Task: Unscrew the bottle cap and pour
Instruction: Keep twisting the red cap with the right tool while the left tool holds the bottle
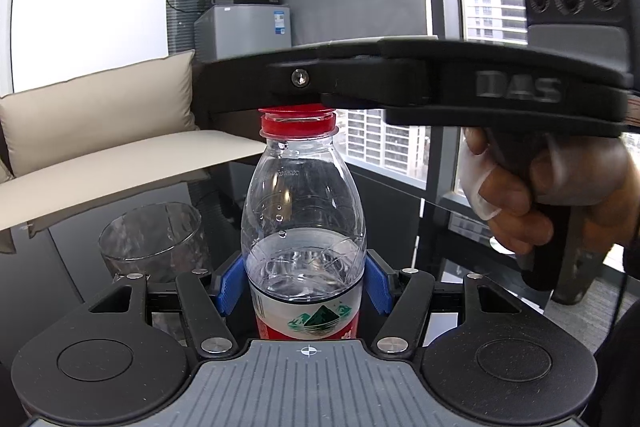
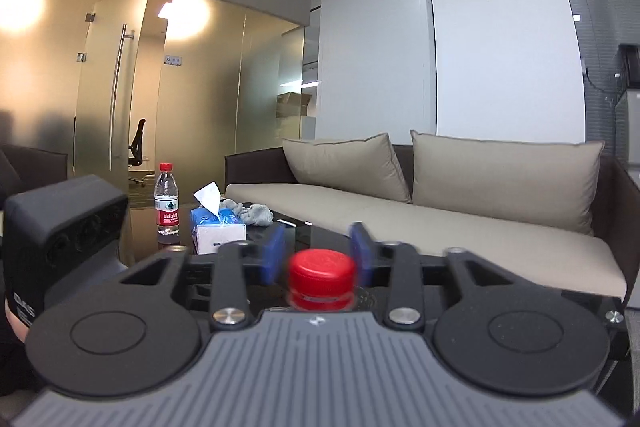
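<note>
Left tool [image 1: 306,289] pinches the upright bottle [image 1: 304,227] at its waist beside a glass [image 1: 154,239] on the counter [image 1: 60,267], while in the right wrist view the right tool [image 2: 318,251] stands spread, its blue pads [image 2: 274,259] clear of the red cap [image 2: 322,277] between them.

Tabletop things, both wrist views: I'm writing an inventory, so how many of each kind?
Water bottles: 2, one held, one standing apart
Drinking glass: 1
Tissue box: 1
Grey cloth: 1
Total: 5
</note>
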### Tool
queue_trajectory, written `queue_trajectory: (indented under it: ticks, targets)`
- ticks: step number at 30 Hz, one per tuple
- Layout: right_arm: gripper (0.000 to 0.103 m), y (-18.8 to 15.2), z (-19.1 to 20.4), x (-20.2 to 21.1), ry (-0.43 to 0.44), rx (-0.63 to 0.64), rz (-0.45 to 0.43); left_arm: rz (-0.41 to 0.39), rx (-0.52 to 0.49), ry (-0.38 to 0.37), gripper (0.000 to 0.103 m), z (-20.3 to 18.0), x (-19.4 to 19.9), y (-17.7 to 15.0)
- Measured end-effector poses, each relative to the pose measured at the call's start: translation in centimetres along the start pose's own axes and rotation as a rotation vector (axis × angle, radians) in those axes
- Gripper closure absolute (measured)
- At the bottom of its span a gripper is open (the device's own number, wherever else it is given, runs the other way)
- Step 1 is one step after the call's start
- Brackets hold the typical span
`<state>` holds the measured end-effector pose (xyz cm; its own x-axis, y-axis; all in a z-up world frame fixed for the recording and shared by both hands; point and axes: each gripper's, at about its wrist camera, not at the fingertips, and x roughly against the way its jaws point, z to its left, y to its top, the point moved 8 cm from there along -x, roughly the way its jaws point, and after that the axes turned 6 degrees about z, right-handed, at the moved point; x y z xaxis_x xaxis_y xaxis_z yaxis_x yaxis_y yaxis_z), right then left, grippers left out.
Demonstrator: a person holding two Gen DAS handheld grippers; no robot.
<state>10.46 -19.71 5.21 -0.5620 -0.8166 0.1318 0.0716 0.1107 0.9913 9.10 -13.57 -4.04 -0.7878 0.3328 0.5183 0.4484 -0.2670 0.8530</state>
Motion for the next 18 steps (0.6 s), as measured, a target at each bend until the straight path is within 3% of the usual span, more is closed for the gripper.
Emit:
queue_trajectory:
  ticks: [7,8,12,18]
  targets:
    - [0.043,-0.17,0.3,0.7,-0.122,-0.015,0.043,0.001,0.002,0.0,0.046,0.01,-0.02,0.08]
    - [0.045,-0.08,0.19,0.67,-0.135,-0.022,0.045,0.001,0.001,0.0,0.045,-0.03,-0.04,0.1]
    - [0.07,0.13,0.3,0.36,-0.148,-0.033,0.06,0.003,0.002,0.0,0.045,0.16,-0.3,0.22]
    - [0.07,0.04,0.47,0.31,-0.137,-0.031,0.075,0.003,0.001,-0.001,0.045,0.13,-0.32,0.16]
